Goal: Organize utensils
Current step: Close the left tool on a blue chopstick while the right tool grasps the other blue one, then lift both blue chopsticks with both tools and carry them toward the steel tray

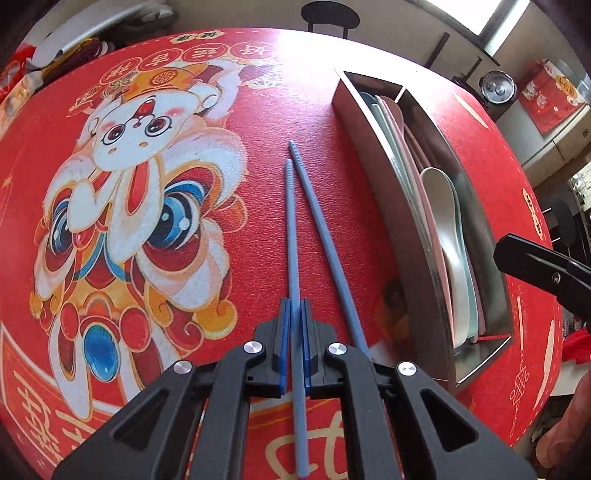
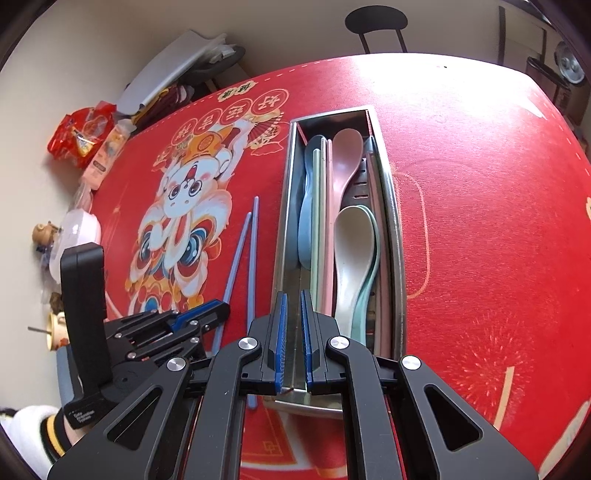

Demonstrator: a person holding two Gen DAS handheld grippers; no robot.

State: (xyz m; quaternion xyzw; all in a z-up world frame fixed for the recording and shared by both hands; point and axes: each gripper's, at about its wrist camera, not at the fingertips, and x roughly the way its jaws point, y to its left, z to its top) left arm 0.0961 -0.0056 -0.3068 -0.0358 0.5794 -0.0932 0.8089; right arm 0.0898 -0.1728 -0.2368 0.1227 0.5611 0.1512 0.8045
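Two blue chopsticks lie on the red tablecloth left of a steel utensil tray (image 1: 391,155). My left gripper (image 1: 294,306) is shut on one blue chopstick (image 1: 291,229), near its thick end. The second blue chopstick (image 1: 325,236) lies loose just to its right. The tray (image 2: 397,236) holds a blue spoon (image 2: 306,221), a pink spoon (image 2: 345,162), a white spoon (image 2: 352,251), green and pink chopsticks (image 2: 322,206). My right gripper (image 2: 293,299) hovers over the tray's near end, jaws a narrow gap apart, empty. The left gripper (image 2: 207,314) shows in the right wrist view.
The red tablecloth (image 1: 140,177) carries a large rabbit print. Snack packets (image 2: 81,136), a white lidded container (image 2: 79,229) and small figurines (image 2: 46,232) sit at the table's left edge. A dark chair (image 2: 376,22) stands beyond the far edge. A red box (image 1: 550,96) stands beyond the table at right.
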